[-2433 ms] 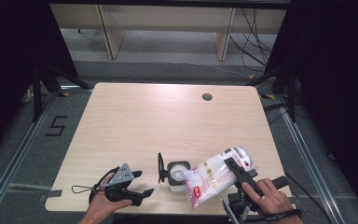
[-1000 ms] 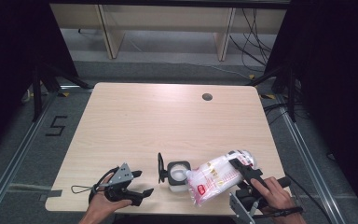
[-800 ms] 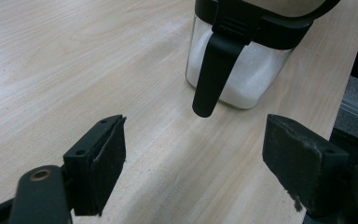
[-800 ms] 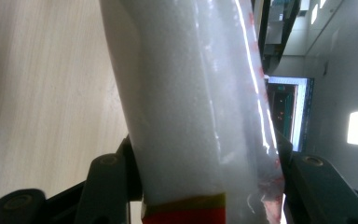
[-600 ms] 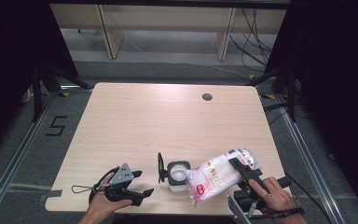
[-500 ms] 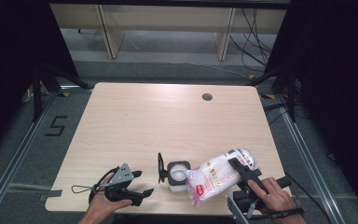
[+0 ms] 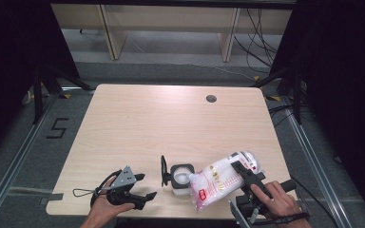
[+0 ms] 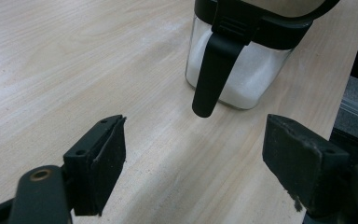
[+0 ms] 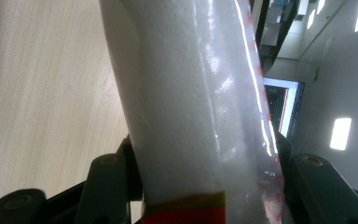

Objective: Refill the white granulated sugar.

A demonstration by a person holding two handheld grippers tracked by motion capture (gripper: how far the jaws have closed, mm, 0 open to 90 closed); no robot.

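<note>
Two grippers at work: right gripper (image 7: pixel 244 176) clamped on tilted bag (image 7: pixel 218 183) of white grains beside open jar (image 7: pixel 181 177) near table (image 7: pixel 171 123) front edge, left gripper (image 7: pixel 141 187) idle with jaws apart, so risk of spill if tilt overshoots narrow mouth.

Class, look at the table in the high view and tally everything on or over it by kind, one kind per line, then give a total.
Grippers: 2, left gripper and right gripper
Clear container with black rim, holding white granules: 1, container
Plastic bag of white granules: 1, bag
Total: 4
</note>
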